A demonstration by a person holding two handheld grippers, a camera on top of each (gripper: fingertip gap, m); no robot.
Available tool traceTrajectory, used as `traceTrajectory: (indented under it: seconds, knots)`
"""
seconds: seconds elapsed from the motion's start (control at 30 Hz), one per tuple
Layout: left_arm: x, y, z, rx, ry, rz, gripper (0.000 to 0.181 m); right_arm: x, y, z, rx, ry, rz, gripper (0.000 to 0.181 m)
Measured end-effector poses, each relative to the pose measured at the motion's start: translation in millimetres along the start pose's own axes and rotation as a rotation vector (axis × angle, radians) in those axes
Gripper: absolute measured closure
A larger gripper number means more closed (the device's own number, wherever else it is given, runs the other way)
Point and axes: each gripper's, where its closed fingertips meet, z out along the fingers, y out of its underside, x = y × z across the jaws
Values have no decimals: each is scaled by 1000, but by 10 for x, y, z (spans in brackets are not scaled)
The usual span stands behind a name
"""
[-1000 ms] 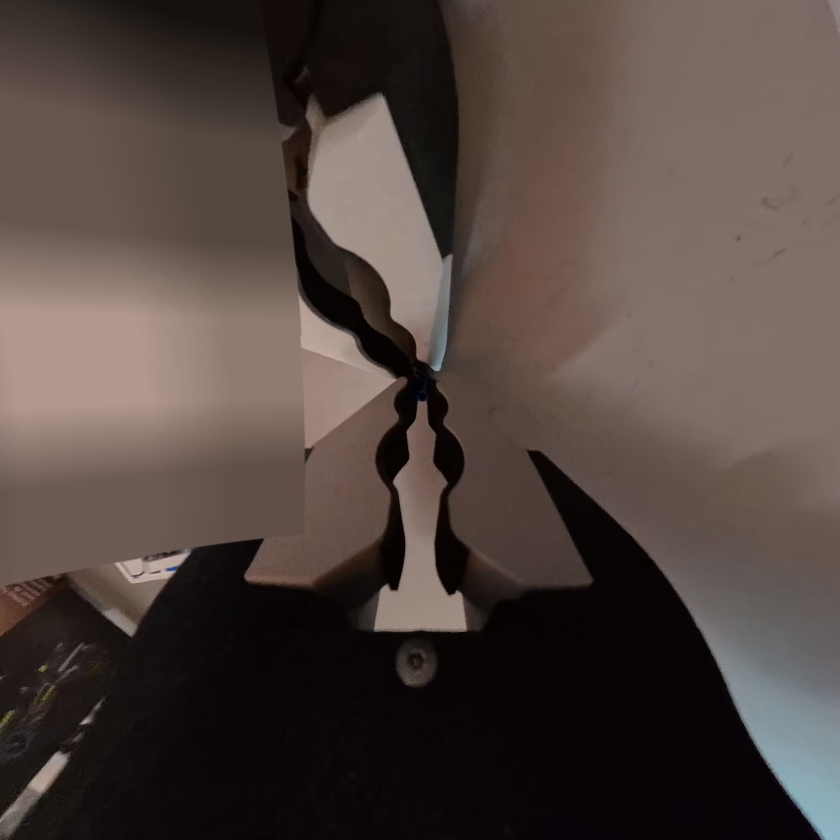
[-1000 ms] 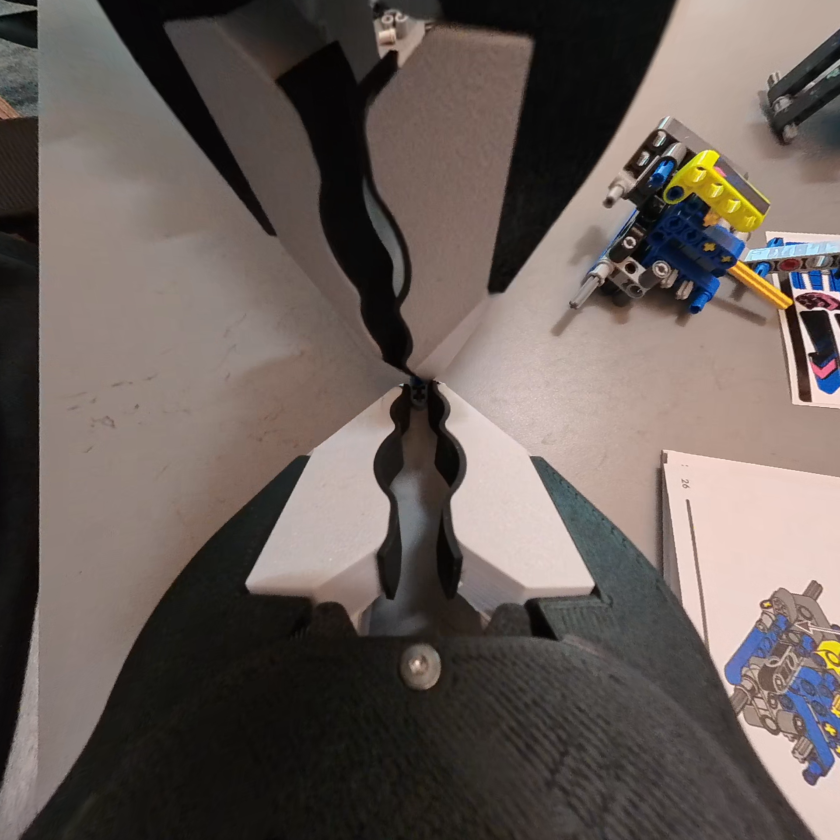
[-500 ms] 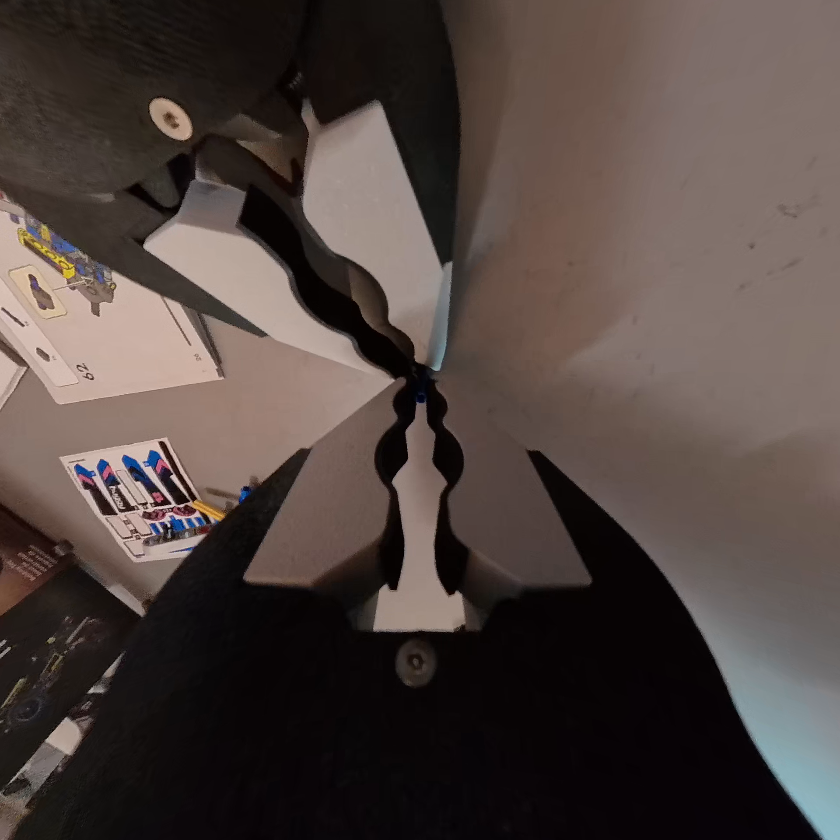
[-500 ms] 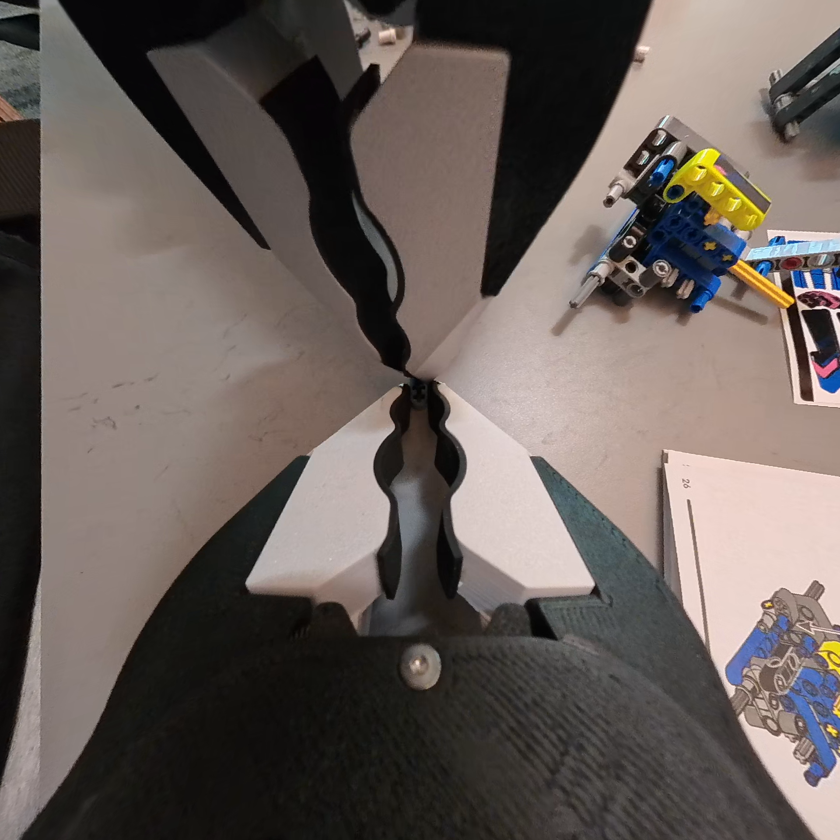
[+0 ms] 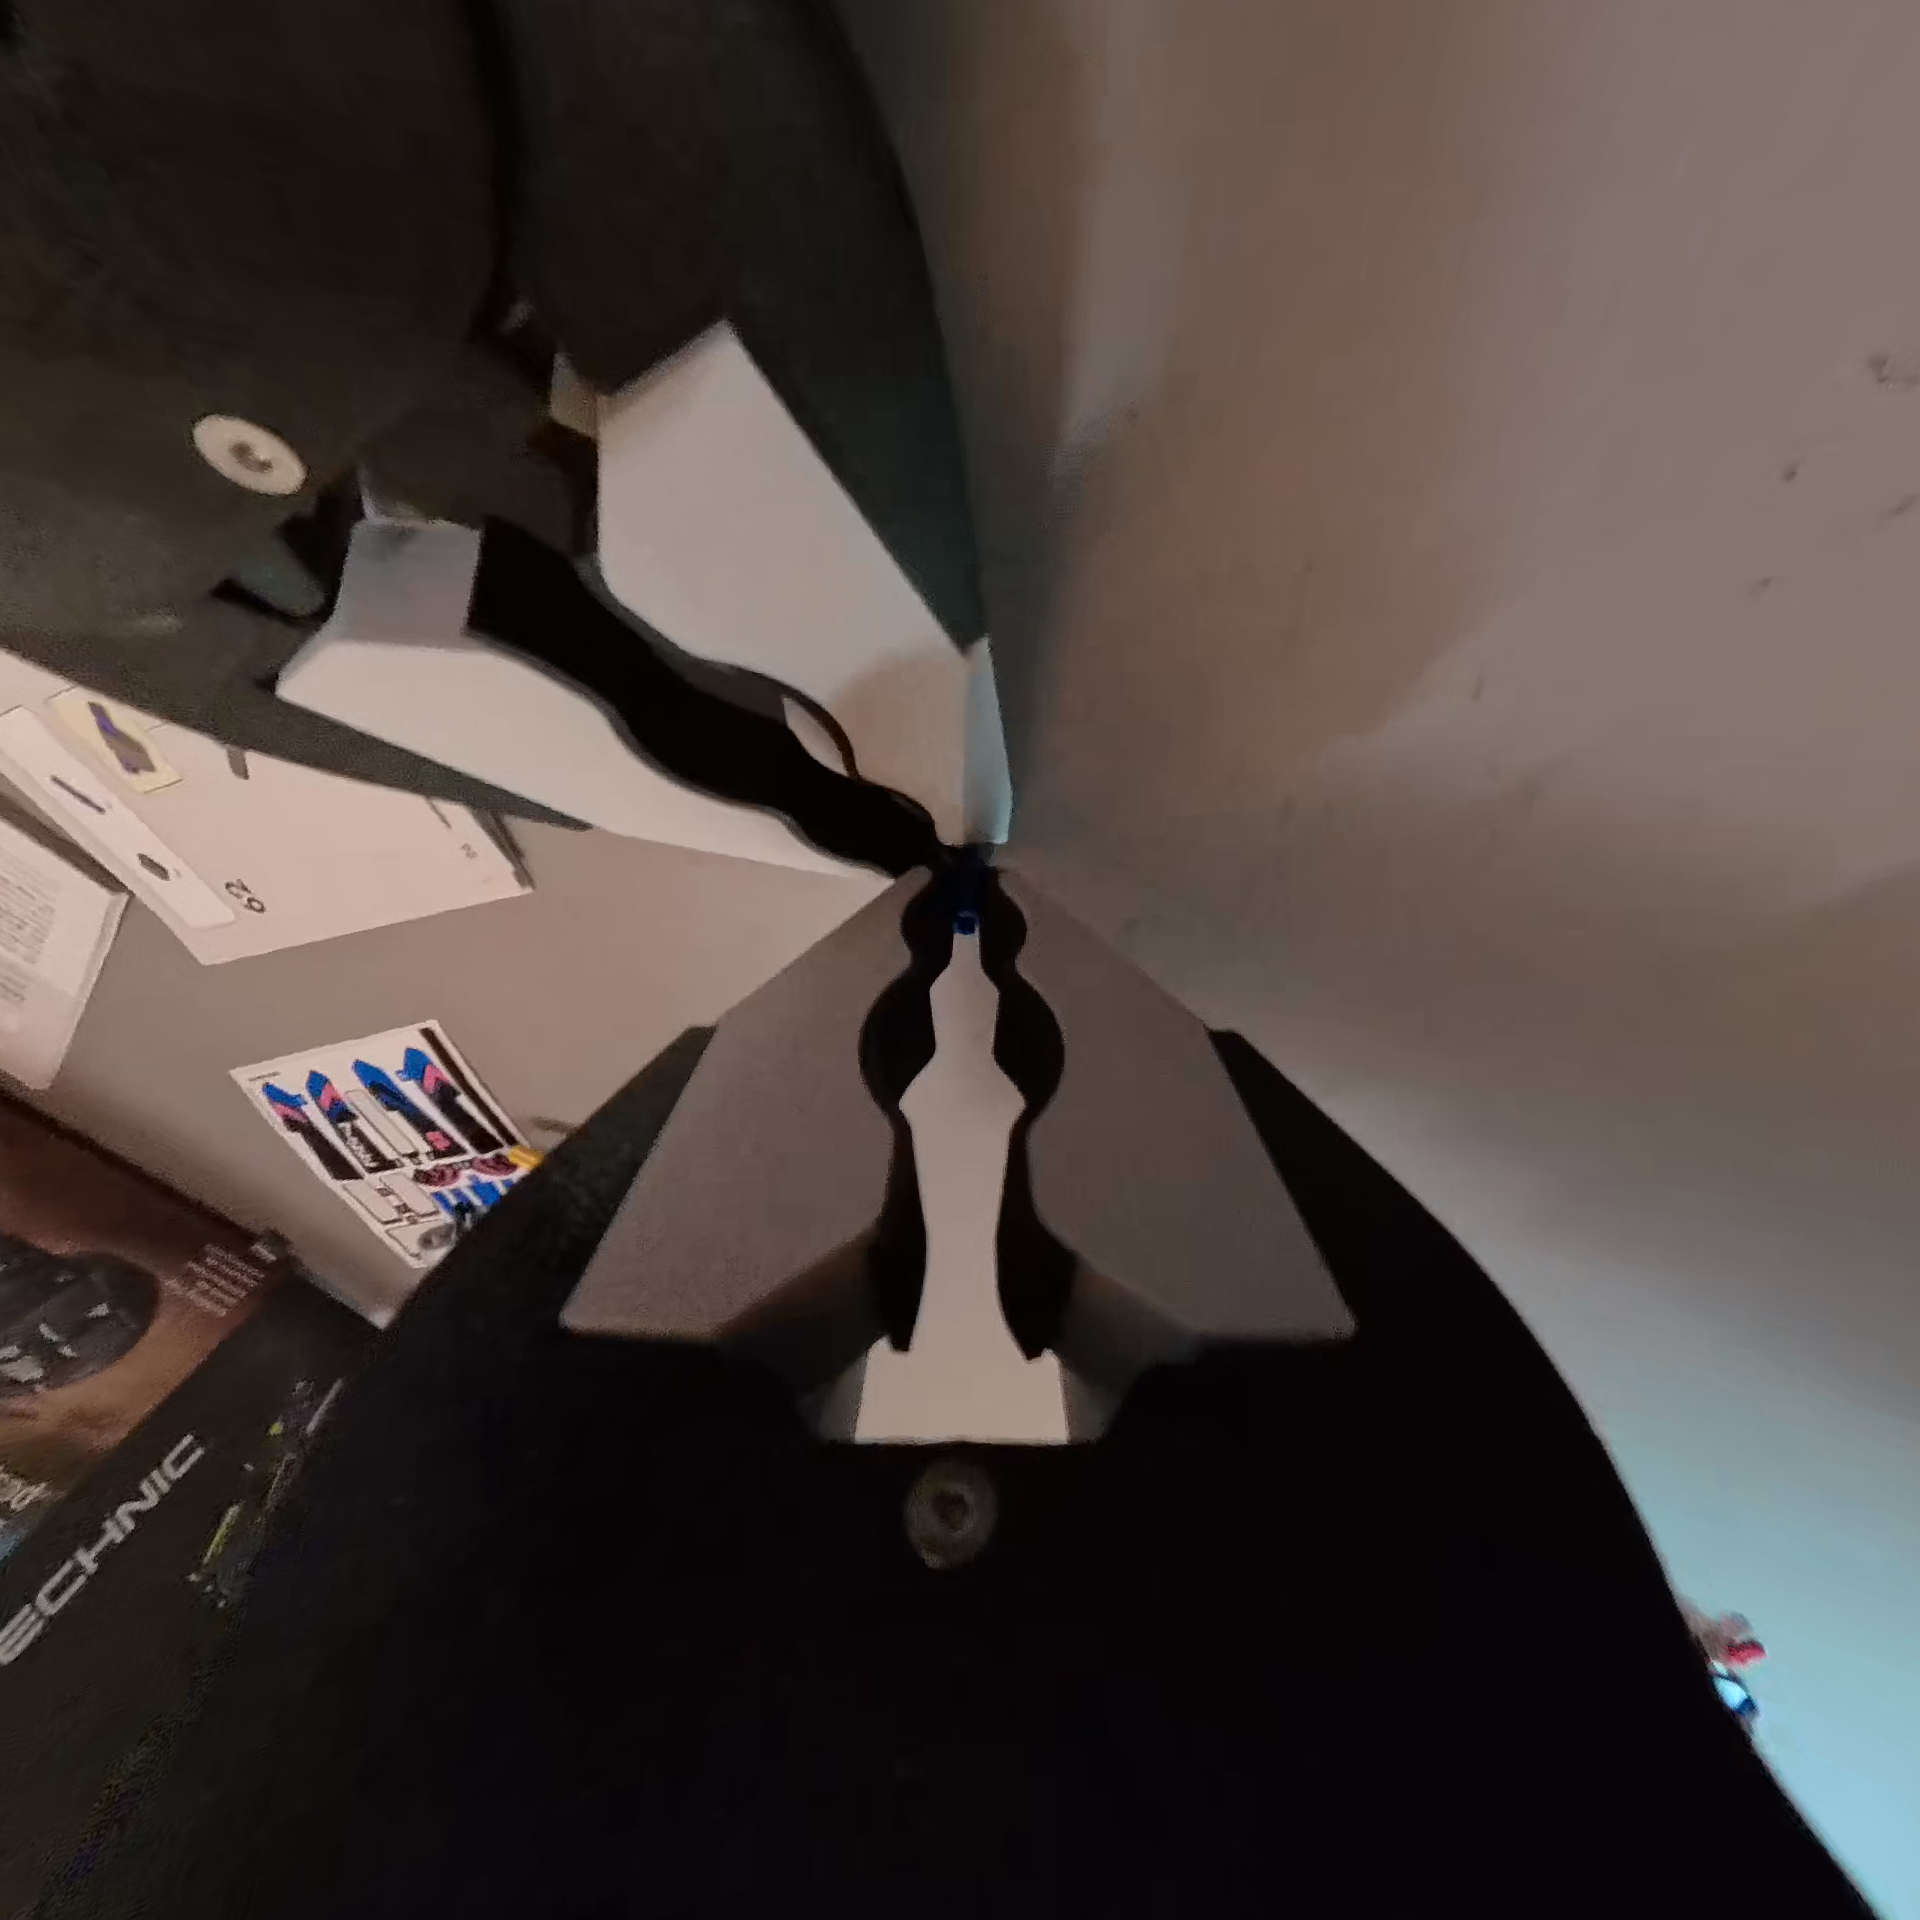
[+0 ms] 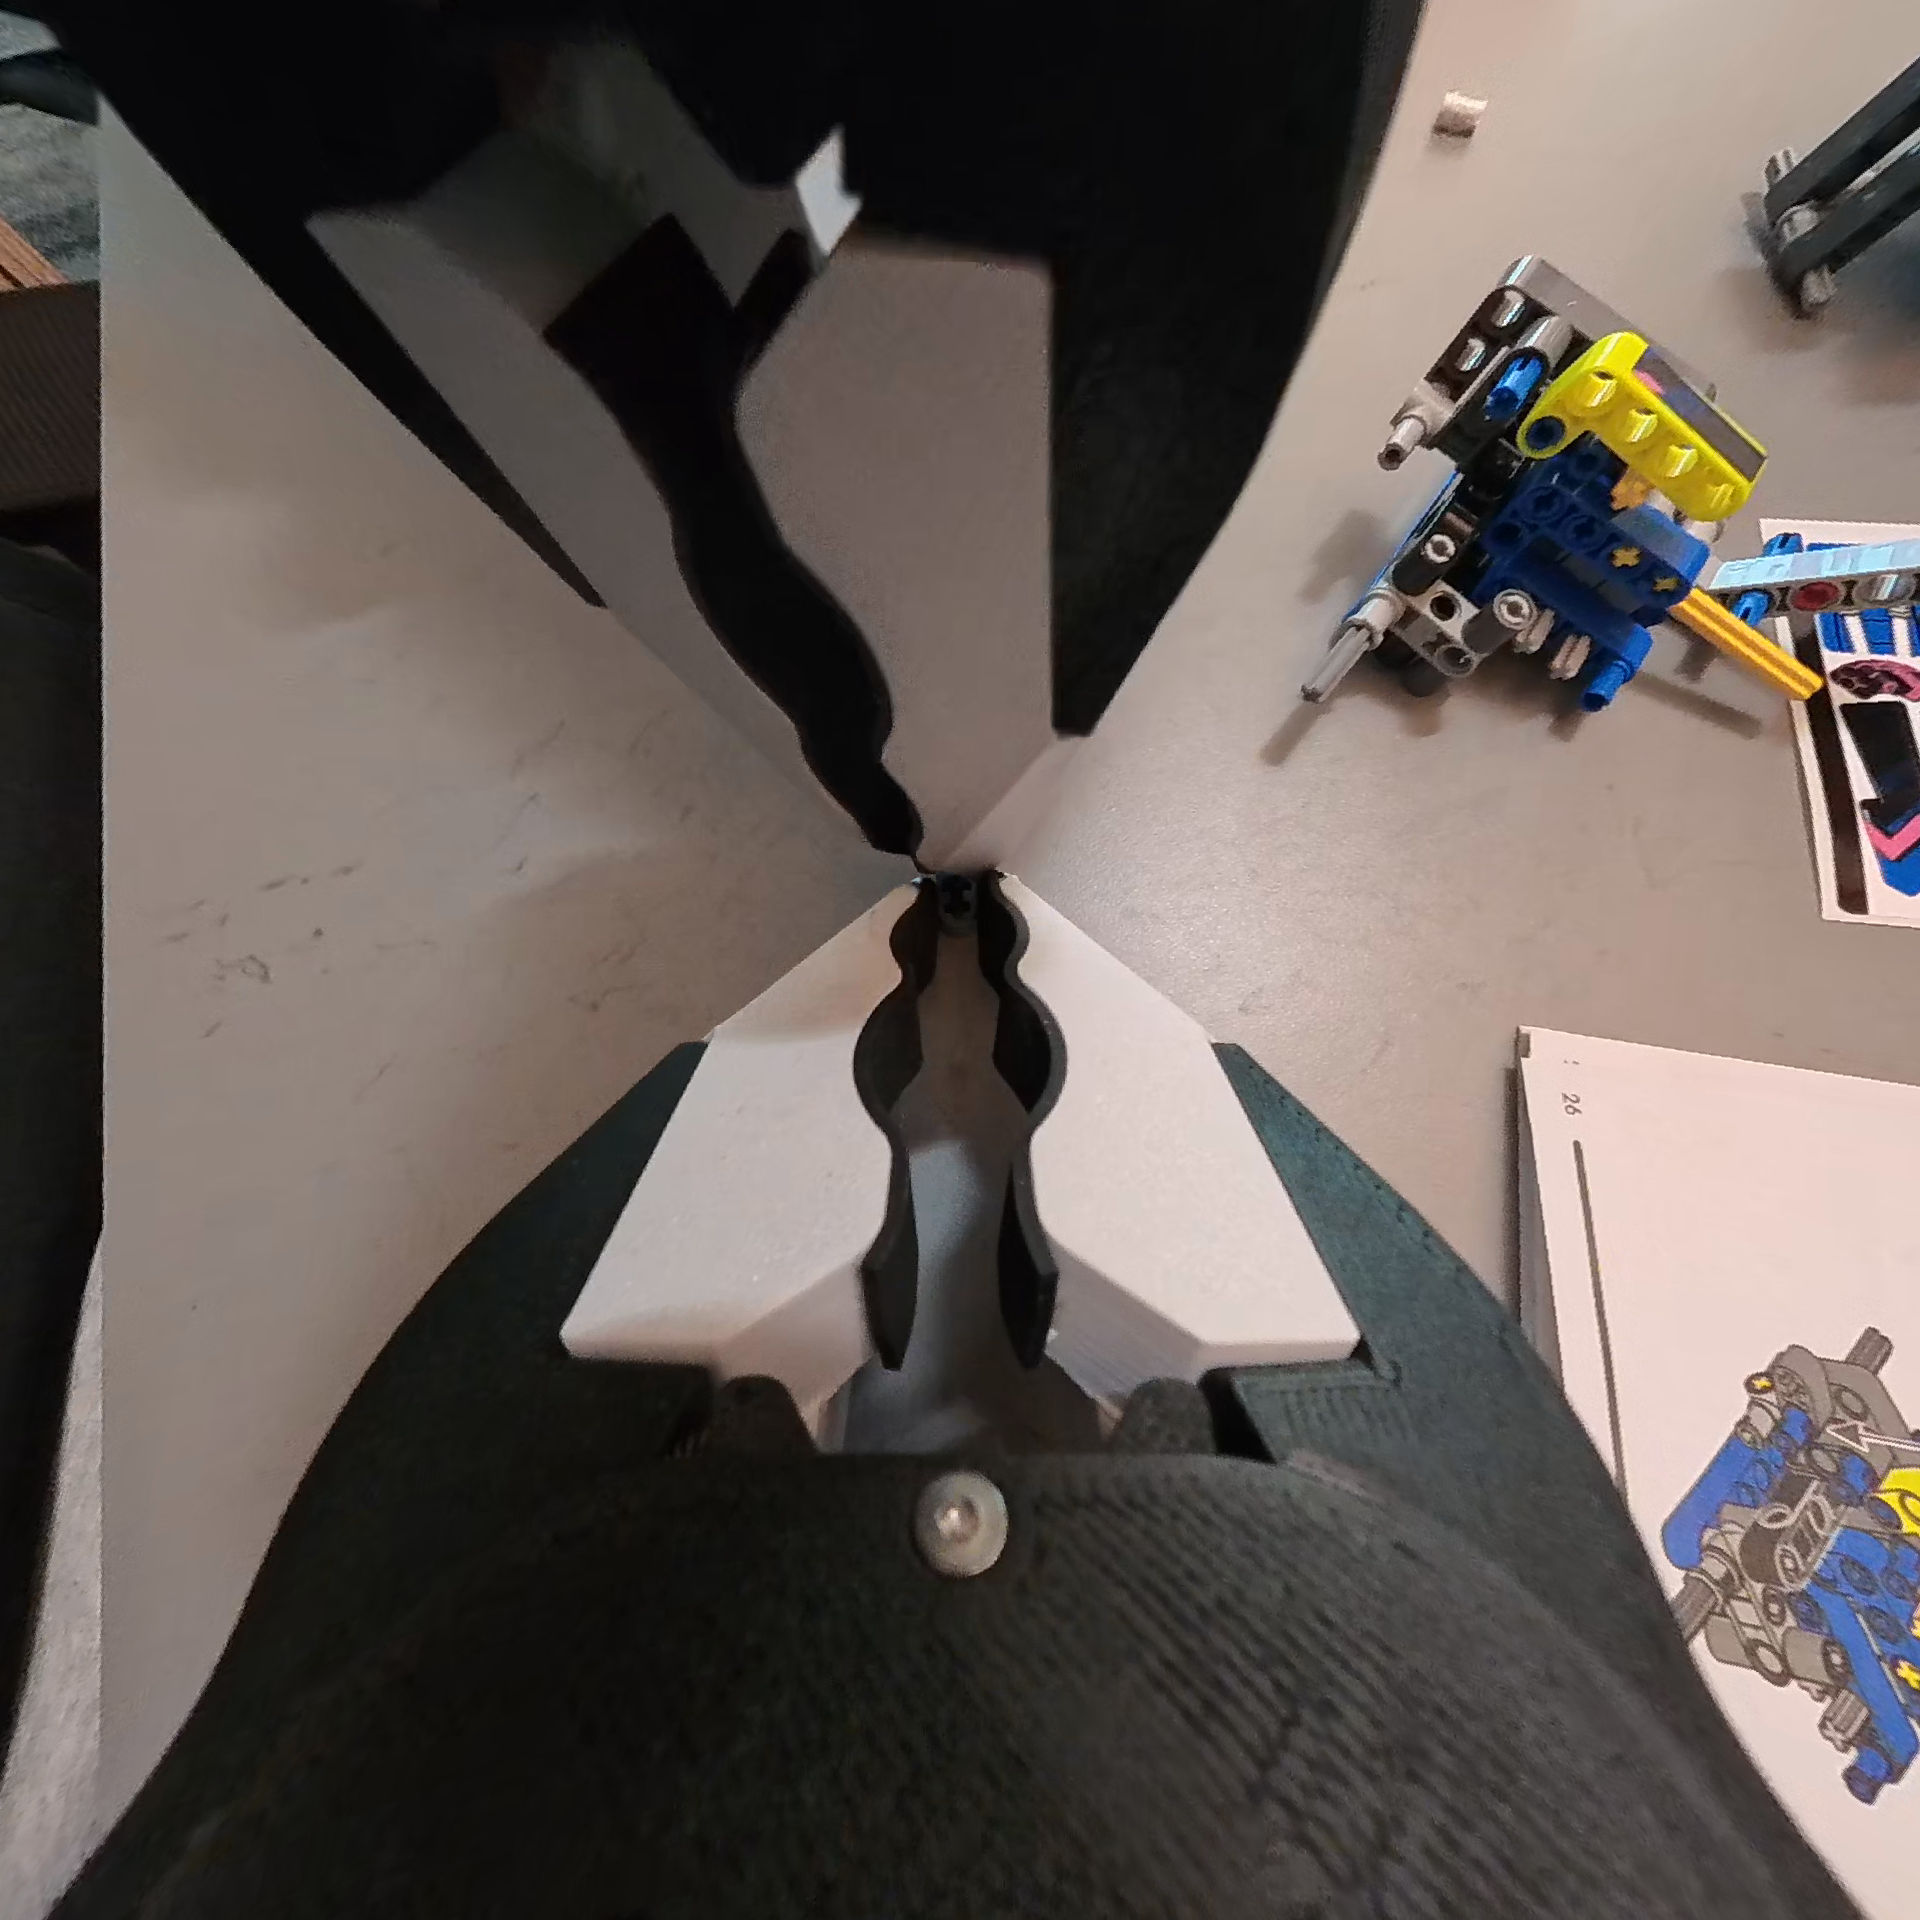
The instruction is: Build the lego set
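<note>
Between two tools (image 6: 956,914), one pin (image 6: 954,891)

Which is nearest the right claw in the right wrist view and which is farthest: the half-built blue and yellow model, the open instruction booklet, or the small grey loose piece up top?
From the right claw:
1. Open instruction booklet, lower right on the table.
2. Half-built blue and yellow model, upper right; close to the booklet's nearest edge, so these two are hard to separate.
3. Small grey loose piece, farthest, near the top edge.

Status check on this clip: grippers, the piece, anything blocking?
Left gripper and right gripper tip to tip, each shut on a small piece: blue pin, black pin. Half-built model off to the side; nothing blocking.
</note>
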Motion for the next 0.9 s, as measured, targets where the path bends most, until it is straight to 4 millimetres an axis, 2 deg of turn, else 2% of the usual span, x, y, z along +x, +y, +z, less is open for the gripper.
traceTrajectory:
  seconds: [0.2, 0.33, 0.53, 0.9]
  knots:
    - [6, -9, 6, 50, 62, -50, 180, 1, 0, -2, 0, -5, 7, 174]
    - [3, 5, 8, -59, 26, 52, 180, -1, 1, -2, 0, -2, 3, 174]
    - [11, -8, 12, 2, 66, -51, 180, -2, 0, -4, 0, -3, 6, 174]
    - [3, -6, 13, -15, -30, -40, 179, -4, 1, -5, 0, 1, 1, 174]
